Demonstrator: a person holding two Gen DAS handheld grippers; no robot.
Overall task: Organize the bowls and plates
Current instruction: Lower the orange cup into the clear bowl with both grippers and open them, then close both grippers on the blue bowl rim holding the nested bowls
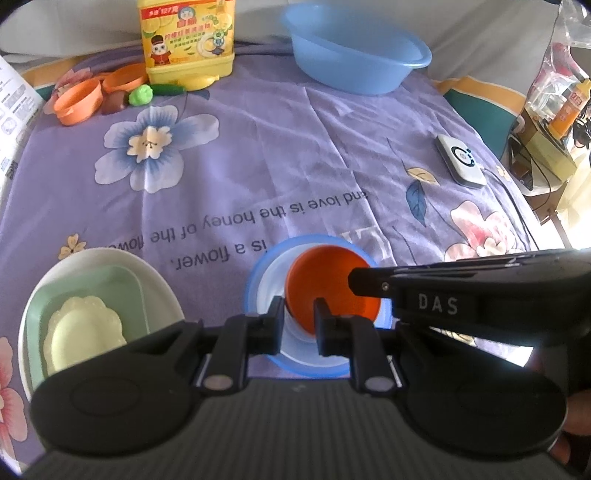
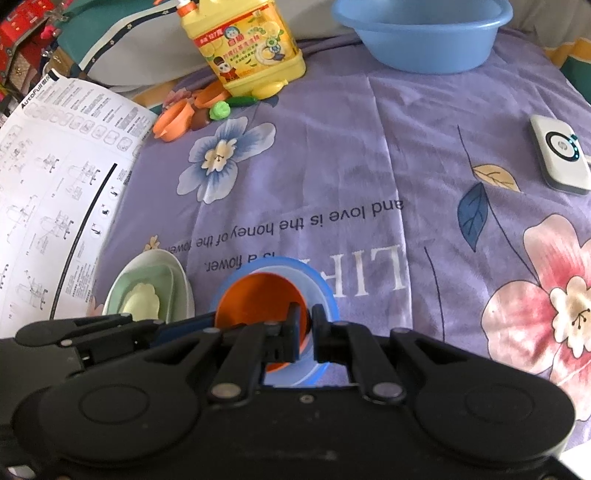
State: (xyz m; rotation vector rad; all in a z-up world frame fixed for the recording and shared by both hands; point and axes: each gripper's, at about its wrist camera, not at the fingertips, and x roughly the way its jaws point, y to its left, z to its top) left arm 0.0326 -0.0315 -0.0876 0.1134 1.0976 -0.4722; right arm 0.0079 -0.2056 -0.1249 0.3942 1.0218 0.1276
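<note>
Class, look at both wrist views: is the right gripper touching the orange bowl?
Touching. In the right wrist view the right gripper is shut on the orange bowl's rim, one finger on either side of the wall.

- Under me lies a purple bedsheet [image 2: 332, 155] printed with big flowers, leaves and upside-down lettering — creased in soft folds.
- Daylight falls bright across it.
- Beyond its far edge, a pale wall [image 1: 480, 33].
- At my right, cluttered shelving [image 1: 554, 122].
</note>
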